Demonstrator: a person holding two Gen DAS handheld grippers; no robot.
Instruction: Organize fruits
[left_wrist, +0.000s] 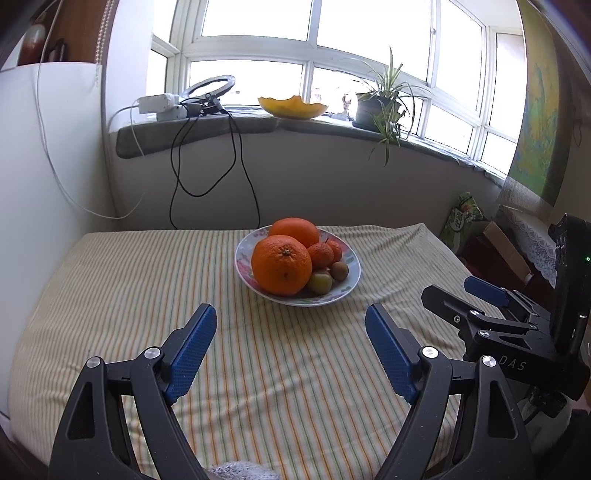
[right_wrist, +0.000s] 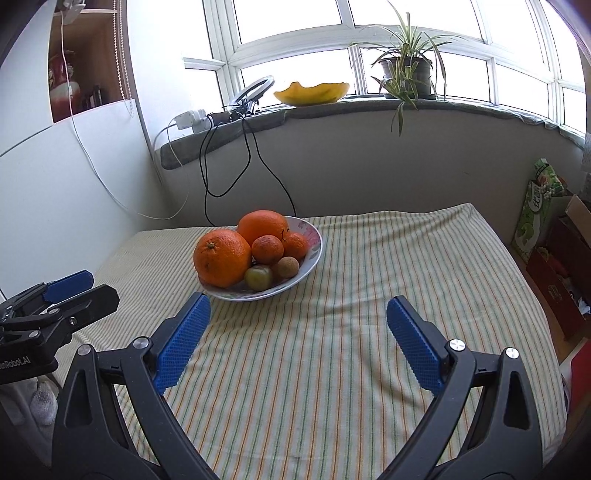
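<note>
Left wrist view: striped cloth-covered table; floral china plate at centre holding two large oranges, small fruits; left gripper and right gripper spread wide, empty, short of the plate.

Two large oranges, two mandarins, two small fruits, one plate.

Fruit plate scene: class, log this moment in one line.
left open | right open | fruit all on plate | cloth bare
</note>
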